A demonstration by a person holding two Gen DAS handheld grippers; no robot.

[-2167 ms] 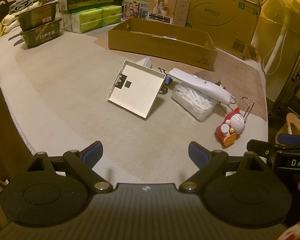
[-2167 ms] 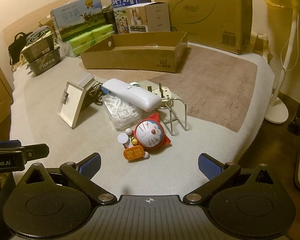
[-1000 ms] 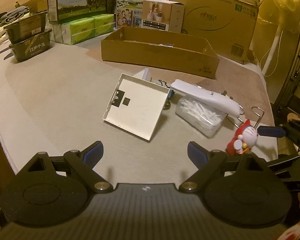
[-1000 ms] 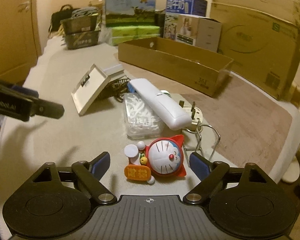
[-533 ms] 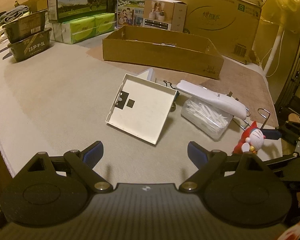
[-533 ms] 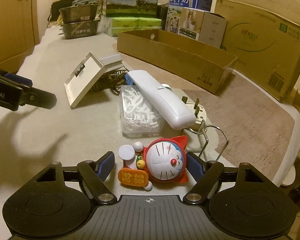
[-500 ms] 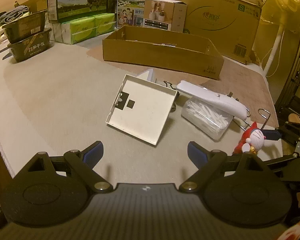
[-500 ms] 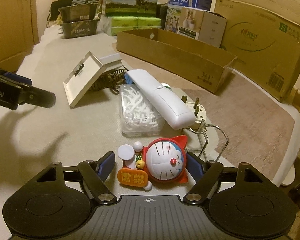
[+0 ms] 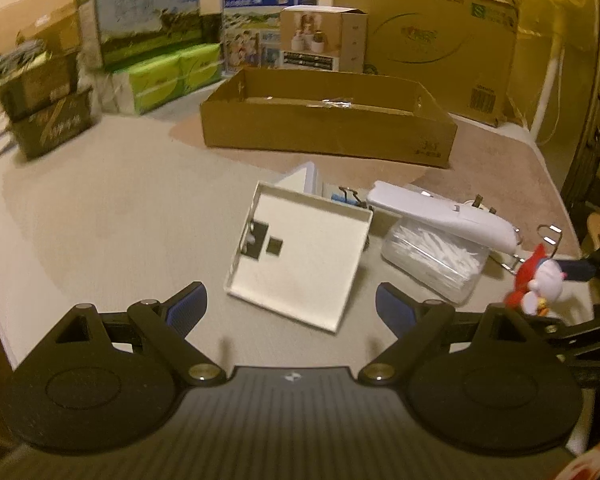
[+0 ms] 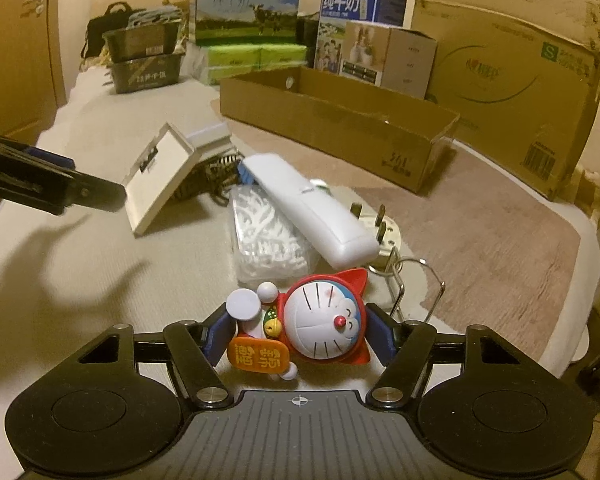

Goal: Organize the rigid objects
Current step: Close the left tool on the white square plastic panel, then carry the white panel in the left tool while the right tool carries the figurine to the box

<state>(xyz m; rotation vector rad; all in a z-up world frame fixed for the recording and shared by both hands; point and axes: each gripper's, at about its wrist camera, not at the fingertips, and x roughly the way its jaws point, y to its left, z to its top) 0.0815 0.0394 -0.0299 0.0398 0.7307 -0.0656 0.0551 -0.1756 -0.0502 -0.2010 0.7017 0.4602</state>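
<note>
Grab step. Right gripper [image 10: 298, 334] squeezes cat toy [image 10: 320, 326], near front edge of bed [image 10: 100, 264]. Left gripper [image 9: 290, 304] wide, holds nothing. Next, I think: lift toy, carry to cardboard box [image 10: 340, 120].

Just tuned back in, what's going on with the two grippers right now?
The right hand-held gripper has its fingers against both sides of the Doraemon figurine on the table. The left hand-held gripper is open and holds nothing, facing the white tray. The cardboard box sits behind the clutter.
</note>
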